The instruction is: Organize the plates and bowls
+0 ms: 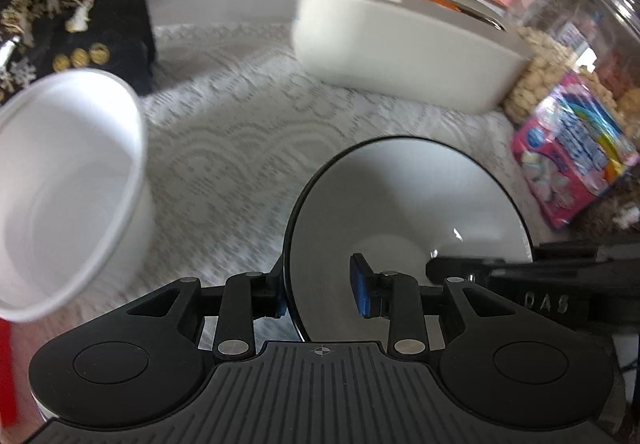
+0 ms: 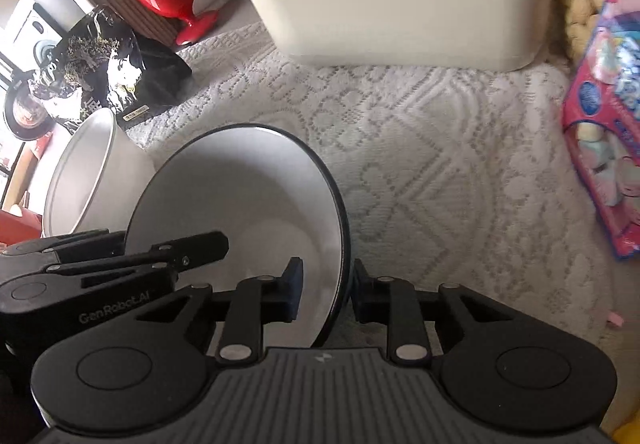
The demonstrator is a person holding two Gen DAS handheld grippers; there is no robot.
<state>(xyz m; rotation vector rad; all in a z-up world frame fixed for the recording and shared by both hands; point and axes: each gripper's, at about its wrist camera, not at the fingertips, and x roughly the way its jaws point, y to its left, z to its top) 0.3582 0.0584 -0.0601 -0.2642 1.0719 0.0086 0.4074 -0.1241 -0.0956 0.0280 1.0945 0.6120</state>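
While a white tub point(image 1: 68, 180) stands just left of the bowl point(image 1: 408, 220) and a cream box point(image 1: 396, 48) and snack bag point(image 1: 576, 152) crowd the lace cloth point(image 1: 240, 140) behind, both your grippers tilt steeply down. Your left gripper point(image 1: 322, 290) straddles the bowl's left rim, half open, one pad well clear. Your right gripper point(image 2: 326, 294) looks narrowed onto the opposite rim.

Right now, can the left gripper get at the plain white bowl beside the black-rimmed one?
Probably yes. The left gripper has its jaws astride the black-rimmed bowl's rim, not clamped. The white bowl sits close by, only bare tablecloth between.
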